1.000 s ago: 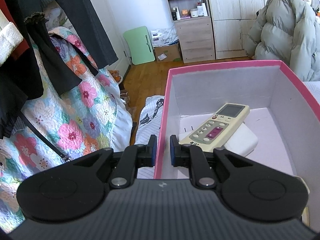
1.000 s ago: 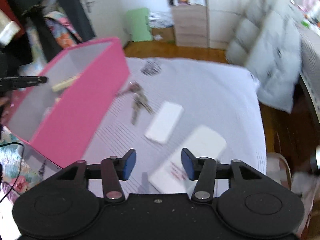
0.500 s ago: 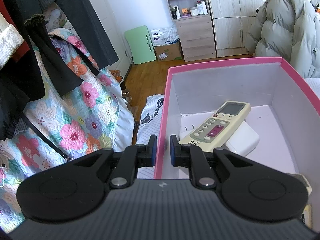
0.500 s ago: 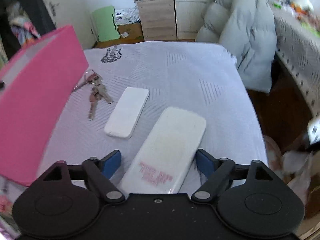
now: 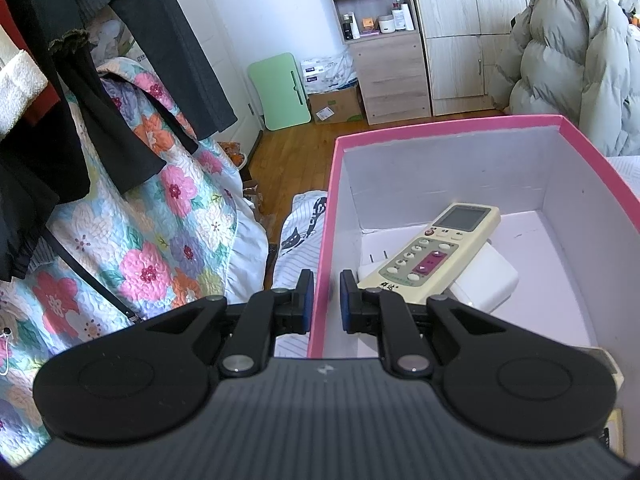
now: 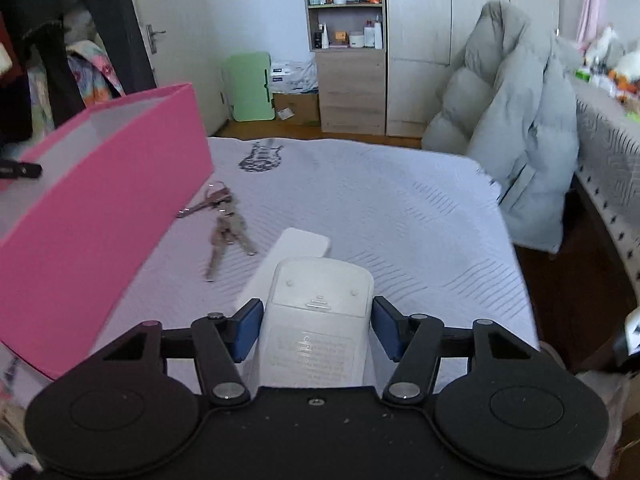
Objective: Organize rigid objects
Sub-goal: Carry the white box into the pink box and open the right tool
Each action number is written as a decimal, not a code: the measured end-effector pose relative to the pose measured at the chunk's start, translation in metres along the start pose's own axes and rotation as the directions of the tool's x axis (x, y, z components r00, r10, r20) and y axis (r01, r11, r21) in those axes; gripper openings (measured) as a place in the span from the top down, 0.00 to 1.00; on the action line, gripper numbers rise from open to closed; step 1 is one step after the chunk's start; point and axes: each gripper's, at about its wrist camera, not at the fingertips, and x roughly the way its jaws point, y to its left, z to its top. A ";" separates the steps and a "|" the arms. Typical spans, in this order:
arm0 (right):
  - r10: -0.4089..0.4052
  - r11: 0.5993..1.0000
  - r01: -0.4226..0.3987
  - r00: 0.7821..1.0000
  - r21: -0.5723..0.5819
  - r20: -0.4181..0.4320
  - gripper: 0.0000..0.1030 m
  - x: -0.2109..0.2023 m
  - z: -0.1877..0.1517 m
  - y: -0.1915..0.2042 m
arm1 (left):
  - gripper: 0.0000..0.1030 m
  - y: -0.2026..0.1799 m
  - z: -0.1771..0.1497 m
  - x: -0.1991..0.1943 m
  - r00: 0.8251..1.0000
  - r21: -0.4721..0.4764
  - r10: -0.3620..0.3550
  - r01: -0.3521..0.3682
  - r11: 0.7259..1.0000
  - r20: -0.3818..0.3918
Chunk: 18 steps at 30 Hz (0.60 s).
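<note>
L tongs point(image 5: 323, 300) astride pink box point(image 5: 448, 126) wall, pads not quite touching; remote point(image 5: 434, 254) atop white pack point(image 5: 486, 280) inside.

A bed point(image 6: 400, 208) spread with a pale quilted cover printed with a dark guitar motif point(image 6: 262, 158) carries a pink box point(image 6: 100, 216) to the left of the right claw point(image 6: 318, 326). A bunch of keys point(image 6: 224, 224) lies ahead and left of that claw, close beside the box's long side. A flat white slab point(image 6: 296, 248) rests on the cover directly ahead of the claw, right of the keys.
</note>
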 end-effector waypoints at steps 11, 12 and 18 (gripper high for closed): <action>-0.077 0.997 0.077 0.997 -0.022 -0.019 0.39 0.012 -0.012 0.015 | 0.88 0.002 0.003 -0.001 1.000 0.016 0.007 -0.007 1.000 -0.002; -0.084 0.996 0.084 0.996 -0.026 0.009 0.39 0.008 -0.011 0.016 | 0.89 0.002 0.003 -0.001 1.000 0.016 0.007 -0.007 1.000 -0.001; -0.064 0.997 0.069 0.981 -0.019 0.181 0.41 -0.042 0.000 0.032 | 0.90 0.004 0.003 -0.001 1.000 0.017 0.011 -0.011 1.000 -0.001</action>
